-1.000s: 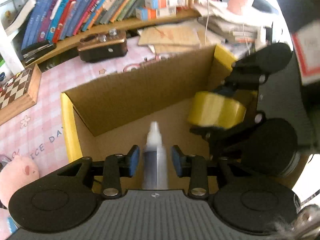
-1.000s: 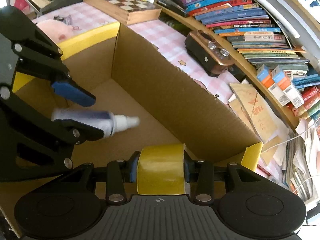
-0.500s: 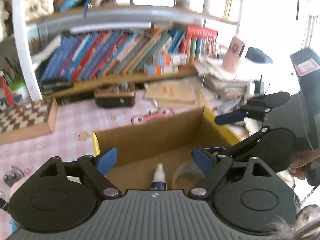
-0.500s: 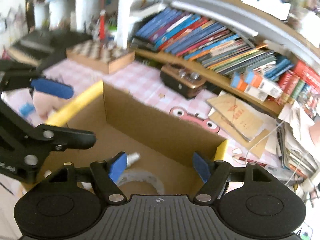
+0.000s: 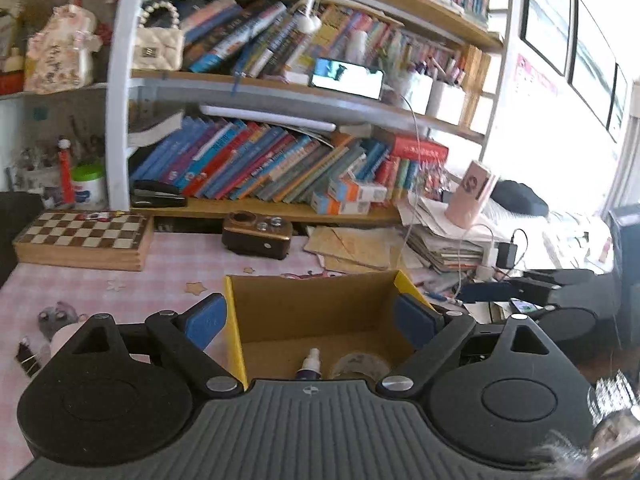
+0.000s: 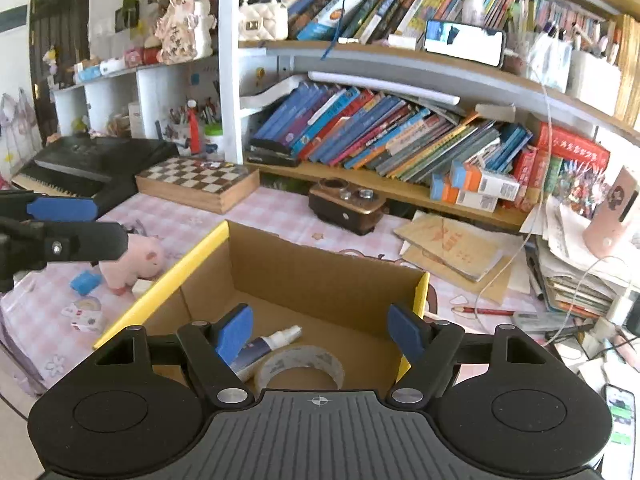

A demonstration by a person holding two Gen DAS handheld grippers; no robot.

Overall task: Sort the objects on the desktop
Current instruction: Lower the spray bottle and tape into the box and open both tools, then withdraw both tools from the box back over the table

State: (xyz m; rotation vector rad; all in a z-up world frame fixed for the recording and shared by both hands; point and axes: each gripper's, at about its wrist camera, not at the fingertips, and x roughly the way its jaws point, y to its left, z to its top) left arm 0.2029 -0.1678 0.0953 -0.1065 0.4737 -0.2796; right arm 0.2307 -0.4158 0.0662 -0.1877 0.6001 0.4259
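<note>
Drop step looks done: spray bottle (image 6: 276, 340) & tape roll (image 6: 300, 366) lie in box (image 6: 320, 276), my left gripper (image 5: 312, 320) opening empty, right gripper (image 6: 320, 330) wide, empty; next I'd go for pig toy (image 6: 132, 260).

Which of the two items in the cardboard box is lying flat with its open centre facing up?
The tape roll, a pale ring on the box floor. The spray bottle beside it is a slim capped cylinder lying on its side.

No legible text; book spines (image 6: 380, 128) prob. too blurred.
</note>
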